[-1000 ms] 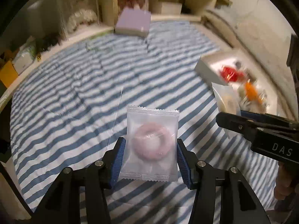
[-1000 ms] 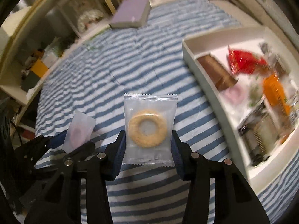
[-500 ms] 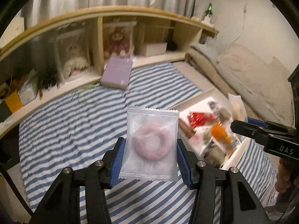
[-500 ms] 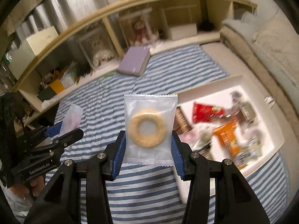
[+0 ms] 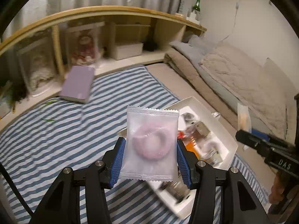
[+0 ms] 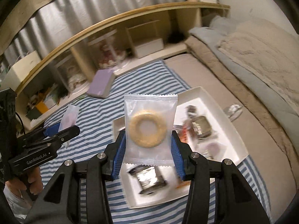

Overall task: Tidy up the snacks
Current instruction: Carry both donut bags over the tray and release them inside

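Note:
My left gripper [image 5: 149, 155] is shut on a clear packet with a pink ring biscuit [image 5: 151, 143], held upright in the air. My right gripper [image 6: 148, 149] is shut on a like packet with a tan ring biscuit [image 6: 148, 128]. Both hang above a white snack box [image 6: 241, 145] on the striped blanket; the same box [image 5: 229, 130] shows in the left wrist view. Inside lie several wrapped snacks, among them a dark foil packet [image 6: 149, 180] and an orange one [image 5: 192, 147]. Each gripper shows in the other's view: the right [image 5: 248, 130] at the right edge, the left [image 6: 65, 123] at the left.
A blue-and-white striped blanket [image 5: 56, 140] covers the floor. A purple book [image 5: 78, 84] lies at its far edge by a low wooden shelf [image 5: 130, 15] with boxes and figures. Beige bedding [image 5: 243, 78] runs along the right wall. A hand [image 6: 28, 179] holds the left gripper.
Both grippers rose and tilted up with their packets still gripped. The view went from the blanket close up to the shelf, the bedding and the whole snack box, which now lies beneath both packets.

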`<state>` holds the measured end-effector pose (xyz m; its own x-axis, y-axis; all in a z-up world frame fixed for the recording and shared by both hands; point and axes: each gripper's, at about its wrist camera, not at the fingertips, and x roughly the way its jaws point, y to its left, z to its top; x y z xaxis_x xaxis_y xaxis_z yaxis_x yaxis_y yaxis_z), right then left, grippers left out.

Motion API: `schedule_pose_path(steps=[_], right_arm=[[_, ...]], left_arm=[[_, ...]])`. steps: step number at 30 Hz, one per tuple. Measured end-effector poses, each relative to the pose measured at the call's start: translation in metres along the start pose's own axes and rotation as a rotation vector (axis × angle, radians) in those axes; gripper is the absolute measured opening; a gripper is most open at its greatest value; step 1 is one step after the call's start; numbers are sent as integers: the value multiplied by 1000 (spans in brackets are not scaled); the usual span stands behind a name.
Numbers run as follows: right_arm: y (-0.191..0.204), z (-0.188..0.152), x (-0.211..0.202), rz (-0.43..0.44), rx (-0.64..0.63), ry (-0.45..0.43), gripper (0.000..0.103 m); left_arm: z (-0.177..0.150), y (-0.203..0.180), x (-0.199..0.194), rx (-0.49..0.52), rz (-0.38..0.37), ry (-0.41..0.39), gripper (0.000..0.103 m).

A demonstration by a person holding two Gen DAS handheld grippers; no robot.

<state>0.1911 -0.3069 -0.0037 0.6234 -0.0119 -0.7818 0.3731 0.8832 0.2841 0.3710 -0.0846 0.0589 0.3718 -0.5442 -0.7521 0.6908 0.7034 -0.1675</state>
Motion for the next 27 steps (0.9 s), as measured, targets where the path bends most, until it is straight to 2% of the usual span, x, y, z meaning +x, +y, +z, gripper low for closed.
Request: schedule_pose_path(steps=[4,10,13,17,21,25,27], right_arm=[[-35,2,9,-31,70,-4,47],[-90,-2,39,6,240,8,47],[-110,-7,52,-18,269,13,47],[-140,-13,64,-92,279,24,47],[-166,-16,70,-97,333,36,47],[-177,-13,77,-82,358,47,47],[-177,-10,82,-68,359,52,47]], left_arm=[[23,-16,50,-21,-37,33,52],[56,-51,133,28,-64,89,52],[68,-63,173,77,-65,115,52],[79,-77,226,126,-70,161,52],[84,-86,271,150,-87,219,52],[85,-90,305,227,-54,240,53],[82,-89,313,239,-19,231,58]])
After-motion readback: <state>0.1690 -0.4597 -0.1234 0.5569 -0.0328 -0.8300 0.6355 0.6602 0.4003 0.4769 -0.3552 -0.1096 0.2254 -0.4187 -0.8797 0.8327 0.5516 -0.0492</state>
